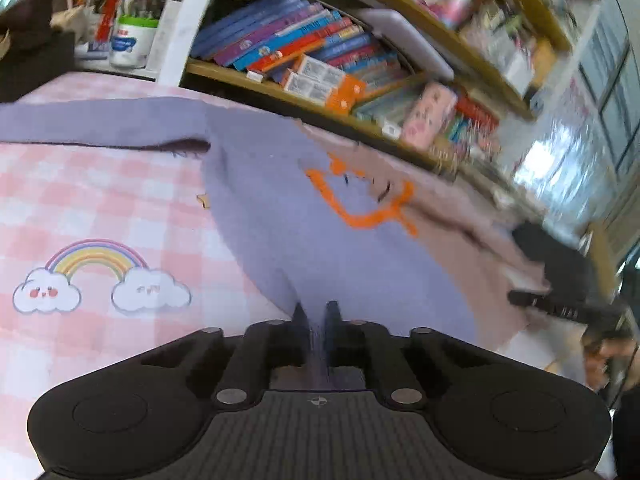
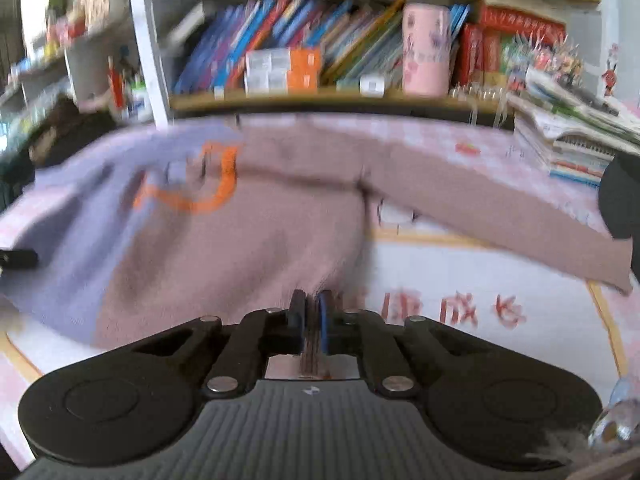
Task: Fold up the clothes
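Red characters are printed on the worktop cover (image 2: 500,272) just right of the right gripper (image 2: 311,312); they are too blurred to read, as are the spines of the books (image 2: 288,40) on the shelf beyond. The sweater (image 2: 224,248), half lilac, half dusty pink with an orange motif, lies spread ahead of both grippers. The right gripper is clamped on its pink hem, and the left gripper (image 1: 316,314) is clamped on its lilac hem (image 1: 340,264).
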